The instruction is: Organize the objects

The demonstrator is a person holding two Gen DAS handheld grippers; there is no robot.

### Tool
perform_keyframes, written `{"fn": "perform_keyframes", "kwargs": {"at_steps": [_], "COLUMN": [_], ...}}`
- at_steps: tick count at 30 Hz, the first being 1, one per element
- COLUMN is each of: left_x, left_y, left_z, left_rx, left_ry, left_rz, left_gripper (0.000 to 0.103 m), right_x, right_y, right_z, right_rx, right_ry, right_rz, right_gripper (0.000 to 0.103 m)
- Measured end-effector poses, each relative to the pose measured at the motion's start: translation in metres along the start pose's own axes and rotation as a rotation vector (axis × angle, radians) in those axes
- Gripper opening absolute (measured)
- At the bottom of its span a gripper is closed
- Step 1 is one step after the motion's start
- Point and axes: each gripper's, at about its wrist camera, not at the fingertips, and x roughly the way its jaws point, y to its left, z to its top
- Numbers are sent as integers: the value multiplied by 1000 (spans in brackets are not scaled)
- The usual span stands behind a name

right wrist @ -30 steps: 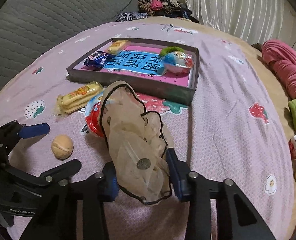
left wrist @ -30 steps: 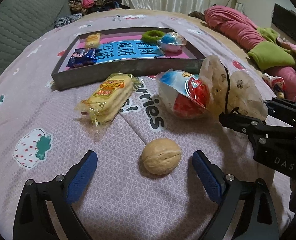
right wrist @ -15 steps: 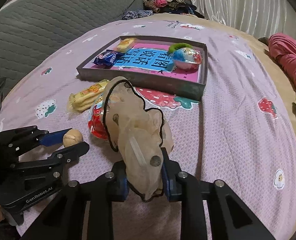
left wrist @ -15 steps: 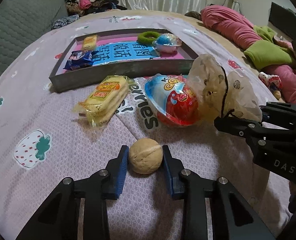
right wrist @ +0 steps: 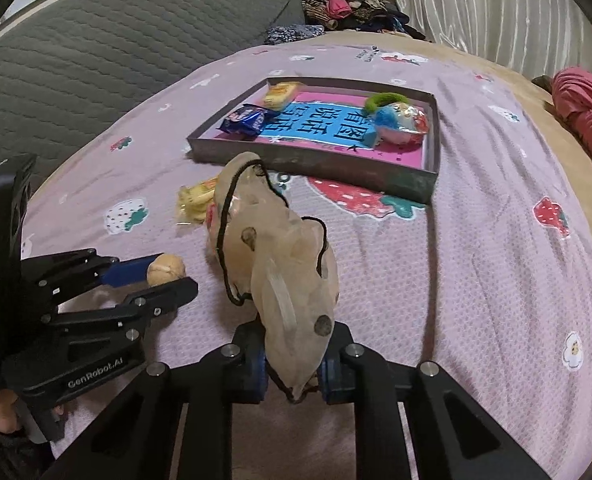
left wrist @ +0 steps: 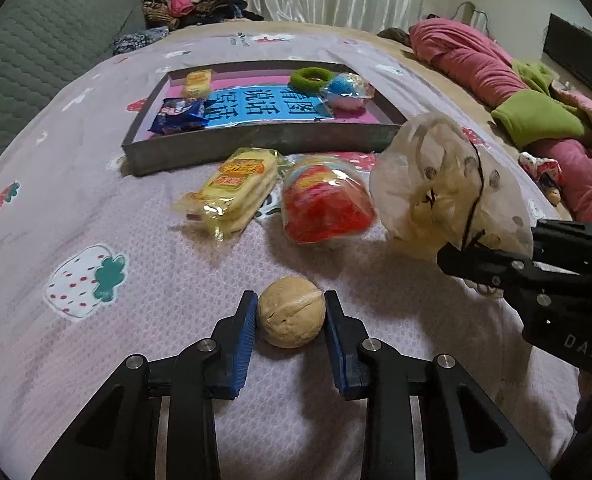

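Two claws, left claw (left wrist: 290,320) clamped on walnut (left wrist: 290,317), right claw (right wrist: 291,374) pinching crumpled bag (right wrist: 283,264).

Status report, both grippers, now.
Left gripper shut on walnut. Right gripper shut on sheer pouch. Tray ahead, snack packs between.
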Motion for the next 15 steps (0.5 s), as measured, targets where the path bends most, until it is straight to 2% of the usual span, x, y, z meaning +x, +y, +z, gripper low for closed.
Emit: {"fn": "perform_keyframes", "kwargs": {"at_steps": [15], "left_x": [-35], "left_y": [20], "left_z": [-7], "left_rx": [-31], "left_ry": [-42], "left_rz": [11], "left_gripper": [33], "right_x": [-21], "right_y": [15], "right_z": [-13], "right_rx": [32], "right_ry": [-34], "right_rz": [16], "right_gripper": [18]}}
